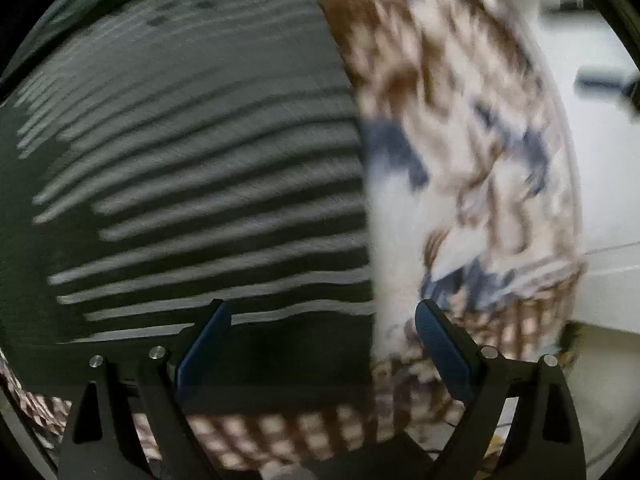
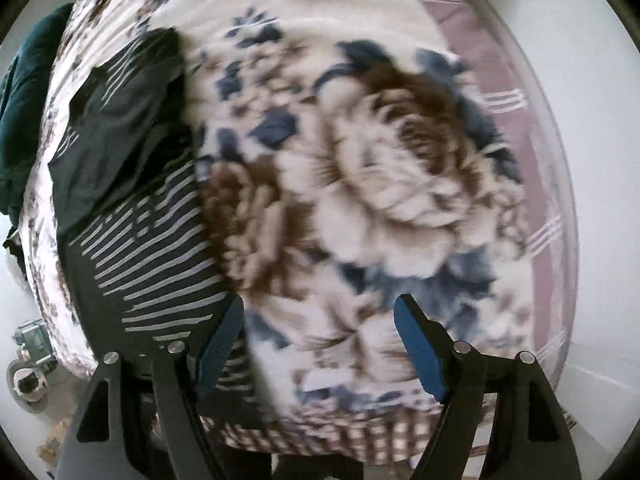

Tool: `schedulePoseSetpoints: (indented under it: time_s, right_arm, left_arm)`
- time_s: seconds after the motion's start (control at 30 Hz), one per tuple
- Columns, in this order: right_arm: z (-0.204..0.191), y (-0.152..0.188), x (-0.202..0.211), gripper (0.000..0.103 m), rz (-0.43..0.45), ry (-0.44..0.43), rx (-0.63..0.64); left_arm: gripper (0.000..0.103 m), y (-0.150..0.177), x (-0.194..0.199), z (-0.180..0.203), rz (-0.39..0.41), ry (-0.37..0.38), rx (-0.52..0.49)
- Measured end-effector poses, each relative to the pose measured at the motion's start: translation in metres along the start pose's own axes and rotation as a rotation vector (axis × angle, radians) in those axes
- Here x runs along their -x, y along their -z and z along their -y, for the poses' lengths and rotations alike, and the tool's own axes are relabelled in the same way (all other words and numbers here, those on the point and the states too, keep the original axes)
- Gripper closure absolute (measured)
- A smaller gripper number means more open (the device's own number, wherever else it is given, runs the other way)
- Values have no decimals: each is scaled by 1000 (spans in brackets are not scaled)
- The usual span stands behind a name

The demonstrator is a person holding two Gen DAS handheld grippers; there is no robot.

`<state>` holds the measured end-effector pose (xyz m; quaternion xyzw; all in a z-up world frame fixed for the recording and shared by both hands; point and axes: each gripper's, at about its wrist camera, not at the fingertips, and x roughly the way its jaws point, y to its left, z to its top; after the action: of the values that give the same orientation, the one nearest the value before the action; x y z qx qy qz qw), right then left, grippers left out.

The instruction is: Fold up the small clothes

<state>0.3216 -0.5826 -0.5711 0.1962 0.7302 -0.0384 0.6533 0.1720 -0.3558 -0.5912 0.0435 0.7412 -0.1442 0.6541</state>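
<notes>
My left claw point(image 1: 322, 344) stands wide apart over the dark garment with thin grey stripes point(image 1: 208, 168), gripping nothing. That garment lies flat on the cream blanket with brown and blue flowers point(image 1: 460, 128) covering the bed. My right claw point(image 2: 320, 344) is apart too, empty, above the blanket; there the striped garment point(image 2: 132, 208) sits at nine o'clock. Both views are blurred.

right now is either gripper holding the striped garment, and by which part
Nothing is held. Both the left gripper and right gripper are open, with the striped garment lying on the floral blanket.
</notes>
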Motion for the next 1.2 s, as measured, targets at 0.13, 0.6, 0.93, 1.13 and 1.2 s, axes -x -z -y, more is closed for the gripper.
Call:
schedulePoseSetpoints:
  time_s: [0.13, 0.6, 0.93, 1.13, 1.2]
  right_arm:
    - [-4, -33, -5, 24, 13, -62, 33]
    - [-134, -265, -68, 25, 35, -463, 80]
    - [-201, -287, -78, 94, 11, -266, 162]
    - [-270, -277, -23, 95, 37, -127, 305]
    - [-305, -268, -5, 95, 45, -98, 350]
  left_arm:
    - [73, -1, -20, 6, 23, -77, -14]
    - [100, 24, 72, -43, 197, 26, 49]
    - [100, 29, 113, -93, 304, 111, 184]
    - [100, 50, 153, -149, 383, 174, 309]
    - [100, 62, 165, -175, 405, 190, 367]
